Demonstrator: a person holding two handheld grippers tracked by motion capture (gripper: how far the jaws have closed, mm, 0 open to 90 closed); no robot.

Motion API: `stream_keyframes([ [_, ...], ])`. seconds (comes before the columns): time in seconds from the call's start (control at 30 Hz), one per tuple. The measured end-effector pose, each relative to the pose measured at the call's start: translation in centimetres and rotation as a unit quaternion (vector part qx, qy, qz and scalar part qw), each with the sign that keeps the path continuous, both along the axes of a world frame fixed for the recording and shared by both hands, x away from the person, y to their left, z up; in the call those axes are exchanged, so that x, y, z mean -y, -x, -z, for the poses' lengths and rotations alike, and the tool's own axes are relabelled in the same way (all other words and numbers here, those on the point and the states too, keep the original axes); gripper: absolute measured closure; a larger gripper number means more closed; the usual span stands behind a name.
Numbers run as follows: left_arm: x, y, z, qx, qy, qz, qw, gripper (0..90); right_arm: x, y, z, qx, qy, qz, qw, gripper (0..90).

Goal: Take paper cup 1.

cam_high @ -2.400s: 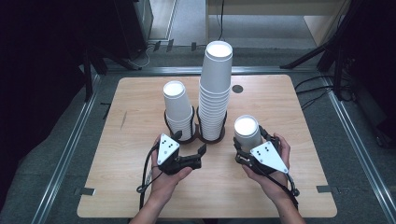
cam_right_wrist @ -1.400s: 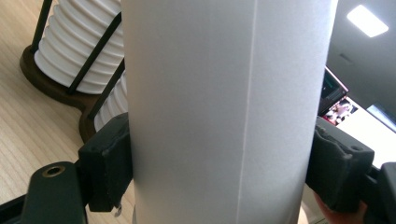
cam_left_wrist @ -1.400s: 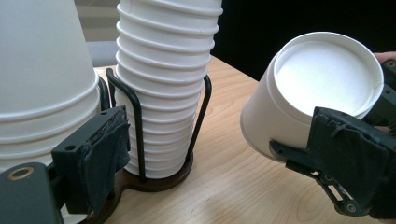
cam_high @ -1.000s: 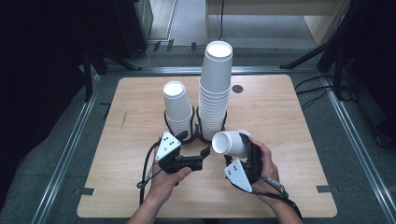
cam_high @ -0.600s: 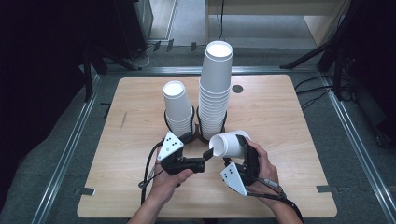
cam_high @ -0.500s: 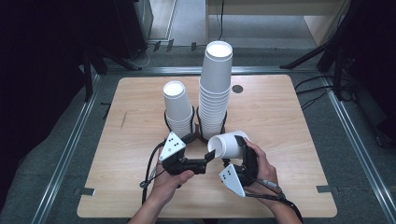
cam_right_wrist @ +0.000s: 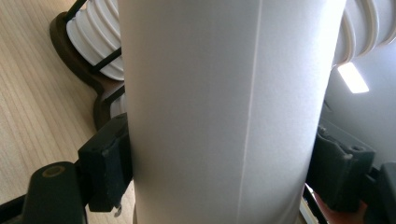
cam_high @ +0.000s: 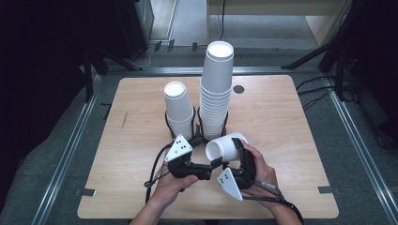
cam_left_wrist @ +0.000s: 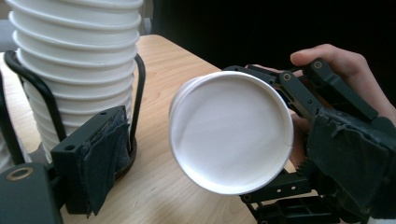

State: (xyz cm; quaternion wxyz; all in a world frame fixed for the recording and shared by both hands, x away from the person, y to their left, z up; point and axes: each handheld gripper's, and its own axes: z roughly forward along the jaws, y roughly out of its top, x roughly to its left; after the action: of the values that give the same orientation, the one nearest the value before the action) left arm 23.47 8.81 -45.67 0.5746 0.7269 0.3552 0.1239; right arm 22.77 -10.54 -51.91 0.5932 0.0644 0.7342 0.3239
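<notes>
My right gripper [cam_high: 233, 157] is shut on a white paper cup [cam_high: 226, 147], which lies tipped on its side just above the table with its mouth turned left. In the right gripper view the cup's wall [cam_right_wrist: 224, 107] fills the space between both pads. My left gripper [cam_high: 212, 166] points right at the cup's mouth with its jaws open. In the left gripper view the round mouth [cam_left_wrist: 231, 135] faces the camera between the two spread pads [cam_left_wrist: 105, 163], and neither pad touches it. The person's hand wraps round the right gripper behind the cup.
A short stack of cups [cam_high: 177, 107] and a tall stack [cam_high: 217, 89] stand in black wire holders [cam_high: 194, 123] just behind the grippers. The wooden table [cam_high: 291, 122] has a small dark hole [cam_high: 238, 89] near its far edge. Metal rails run along both sides.
The right gripper has tipped its cup from upright onto its side and brought it left, mouth toward the left gripper. The left gripper has edged slightly right. Both stacks stay put.
</notes>
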Motion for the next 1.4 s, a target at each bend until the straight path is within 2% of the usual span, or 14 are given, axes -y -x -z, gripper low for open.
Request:
stream_keyframes([
  [0.23,0.5,0.0,0.3,-0.007,-0.015,0.007,0.9998,6.2,-0.6,0.7,-0.2,0.003,0.002,-0.017,0.9998,18.6],
  [0.4,0.6,0.0,0.3,-0.012,-0.015,0.017,0.9997,6.2,-0.8,1.0,-0.3,0.01,0.009,-0.03,0.9995,18.5],
  [0.53,0.5,-0.1,0.3,-0.018,-0.018,0.021,0.9995,6.4,-0.8,1.1,-0.5,0.012,0.009,-0.036,0.9992,18.4],
  [0.57,0.5,-0.2,0.4,-0.022,-0.021,0.023,0.9993,6.4,-0.9,1.2,-0.5,0.012,0.002,-0.038,0.9992,18.3],
  [0.63,0.5,-0.1,0.3,-0.021,-0.023,0.016,0.9994,11.8,-0.9,1.2,-0.5,0.014,0.006,-0.04,0.9991,18.2],
  [0.77,0.5,-0.1,0.3,-0.02,-0.022,0.018,0.9994,13.8,-1.1,1.3,-0.5,0.018,0.015,-0.046,0.9987,18.1],
  [0.83,0.6,-0.1,0.3,-0.022,-0.028,0.021,0.9992,14.7,-1.1,1.4,-0.5,0.019,0.016,-0.045,0.9987,18.0],
  [1.17,0.4,-0.1,0.3,-0.023,-0.03,0.029,0.9989,19.5,-1.2,1.5,-0.4,0.023,0.021,-0.047,0.9984,17.5],
  [1.27,0.2,-0.3,0.3,-0.039,-0.024,0.029,0.9985,20.6,-1.3,1.4,-0.3,0.022,0.024,-0.047,0.9984,16.2],
  [1.4,0.0,-0.4,0.4,-0.039,-0.022,0.028,0.9986,21.6,-1.3,1.4,-0.2,0.022,0.025,-0.046,0.9984,15.1],
])
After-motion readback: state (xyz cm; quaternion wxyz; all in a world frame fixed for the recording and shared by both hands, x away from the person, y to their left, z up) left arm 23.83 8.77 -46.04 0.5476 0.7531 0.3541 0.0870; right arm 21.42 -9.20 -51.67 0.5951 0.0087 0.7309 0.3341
